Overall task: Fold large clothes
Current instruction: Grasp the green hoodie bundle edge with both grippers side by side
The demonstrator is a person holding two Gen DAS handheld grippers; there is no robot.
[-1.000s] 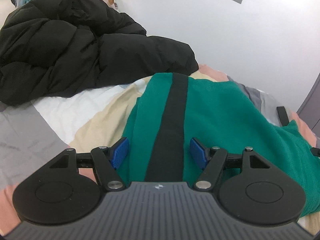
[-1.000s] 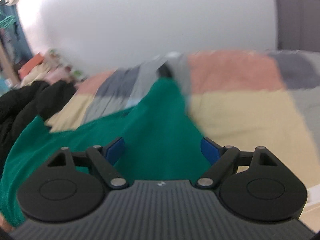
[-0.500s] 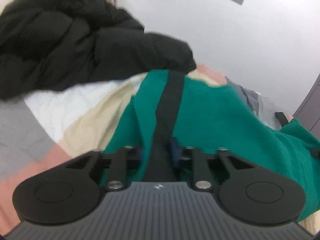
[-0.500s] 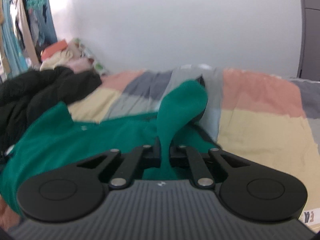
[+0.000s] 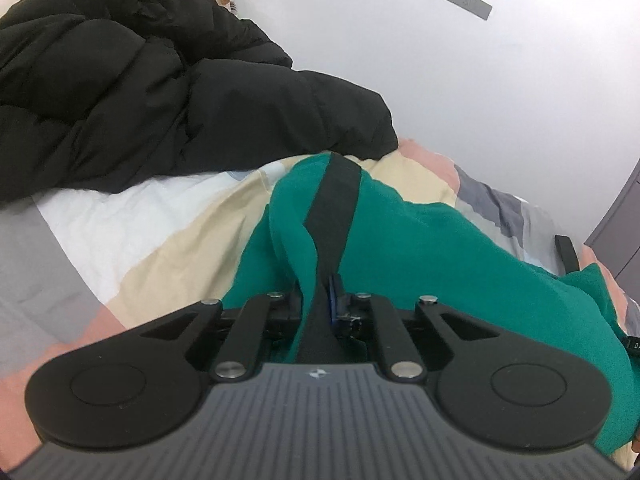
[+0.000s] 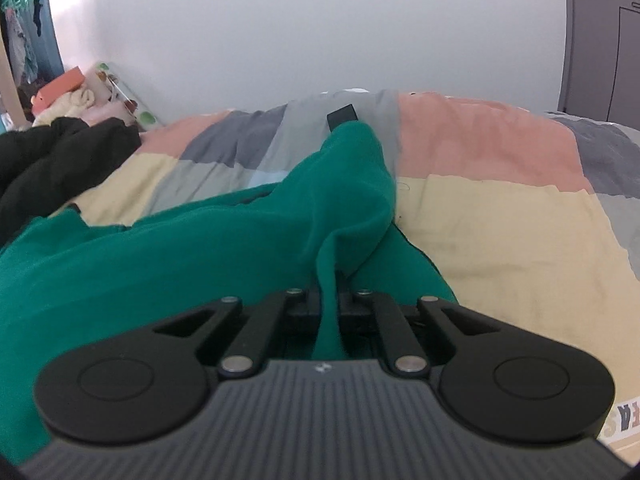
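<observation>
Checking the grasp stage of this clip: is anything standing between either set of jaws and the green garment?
Nothing visible does. The left gripper is shut on the green garment at its black stripe, and the right gripper is shut on a pinched-up fold. The black jacket lies apart, further up the bed.

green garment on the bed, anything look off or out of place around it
Nothing damaged or spilled. The green garment lies rumpled rather than flat, bunched into a ridge where the left tool pinches its black stripe and the right tool pinches a fold. A black puffer coat sits heaped on the patchwork bedcover beside it.
</observation>
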